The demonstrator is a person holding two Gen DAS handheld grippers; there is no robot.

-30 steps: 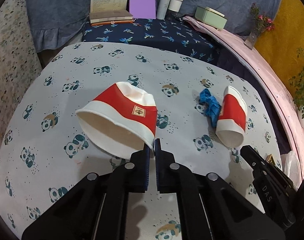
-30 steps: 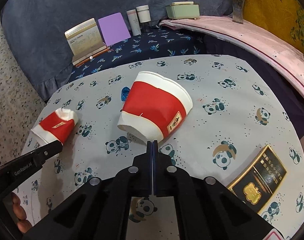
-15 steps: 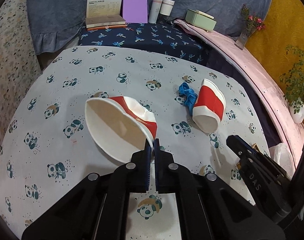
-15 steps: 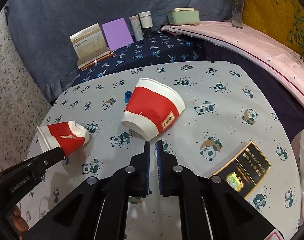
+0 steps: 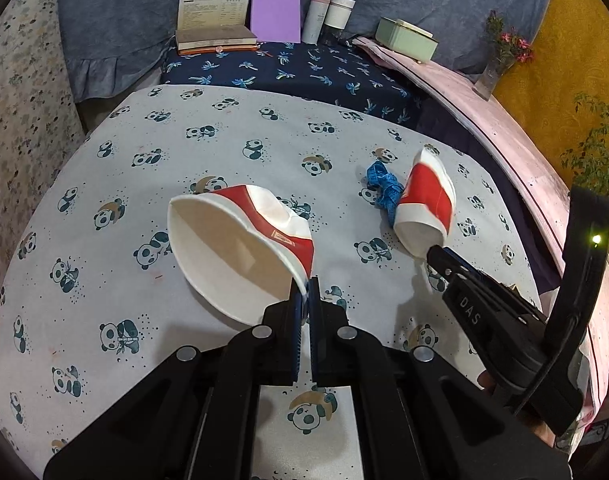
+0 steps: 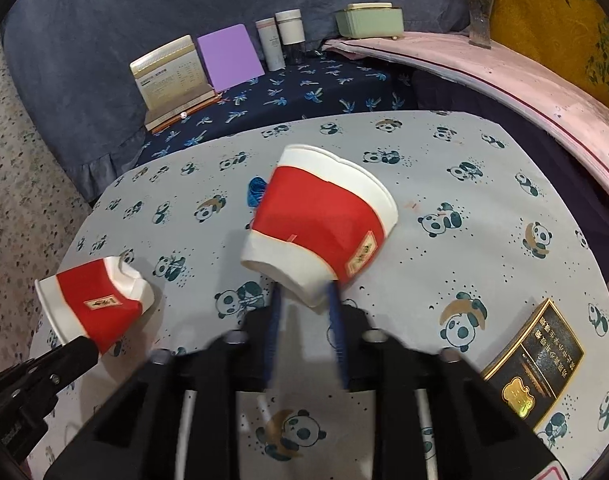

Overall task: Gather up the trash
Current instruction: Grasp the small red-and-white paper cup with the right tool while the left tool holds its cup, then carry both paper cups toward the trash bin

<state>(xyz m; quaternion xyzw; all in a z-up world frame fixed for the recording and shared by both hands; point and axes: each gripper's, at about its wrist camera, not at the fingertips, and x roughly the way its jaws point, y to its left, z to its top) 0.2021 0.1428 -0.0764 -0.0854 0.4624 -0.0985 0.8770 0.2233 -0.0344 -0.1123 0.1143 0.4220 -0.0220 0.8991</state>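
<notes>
Left gripper pressed together on the rim of a crushed paper cup, low over the panda-cloth counter.
Cup looks light, thin-walled and easily buckled. The rolled rim is probably the stiffest place to hold.

two cups on table, tape between

Open tablecloth along the table's far edge and right side; a black-and-gold card blocks the near right corner, blue tape crowds the middle
</notes>
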